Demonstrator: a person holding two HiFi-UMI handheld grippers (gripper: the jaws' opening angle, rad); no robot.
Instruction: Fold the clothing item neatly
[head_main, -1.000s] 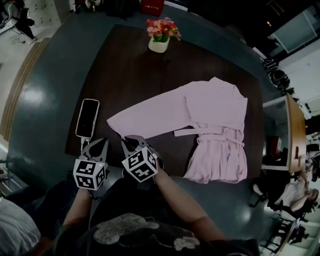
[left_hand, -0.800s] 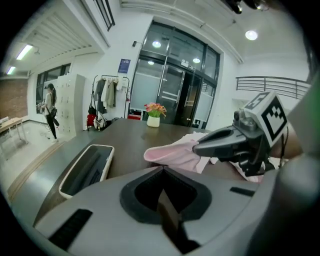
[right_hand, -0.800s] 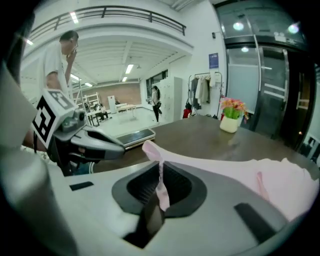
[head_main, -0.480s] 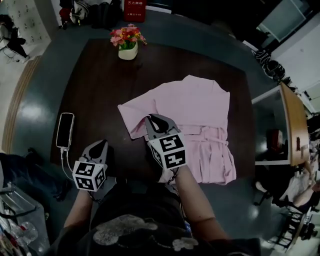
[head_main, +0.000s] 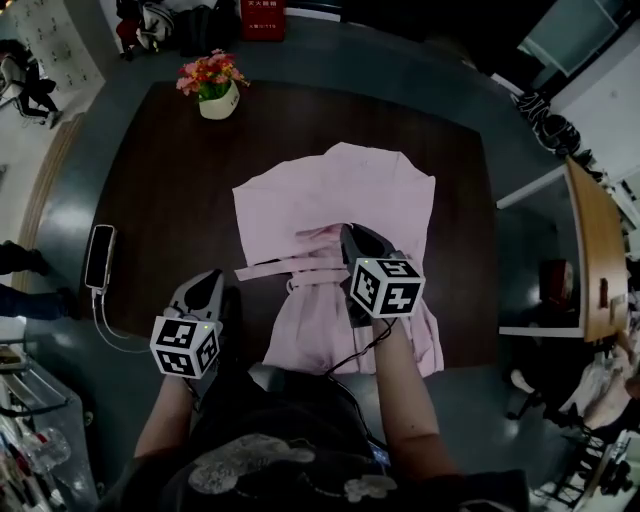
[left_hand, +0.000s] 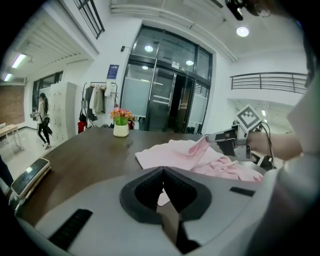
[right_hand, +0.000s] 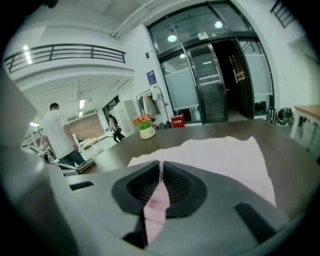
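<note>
Head view, pink garment (head_main: 330, 200): it lies spread near the middle of the dark table (head_main: 160, 200), with the collar end away from the person and the hem toward the near edge. A belt (head_main: 265, 268) trails out to the left at the waist.
Head view, right gripper (head_main: 354, 236): it is over the garment's middle, clenched on a bunched fold of the pink cloth.
Head view, left gripper (head_main: 204, 288): it is at the near table edge, left of the garment and apart from it.
Head view, other things: a phone (head_main: 100, 257) with a cable lies at the left edge, and a flower pot (head_main: 213, 88) stands at the far left corner.
Left gripper view, jaws: they are pressed together with nothing between them. The garment lies beyond on the table, with one fold raised in the right gripper at the right.
Right gripper view, jaws: they are closed on a strip of pink cloth that runs down between the pads. The rest of the garment lies flat ahead, with the flower pot beyond it at the left.
</note>
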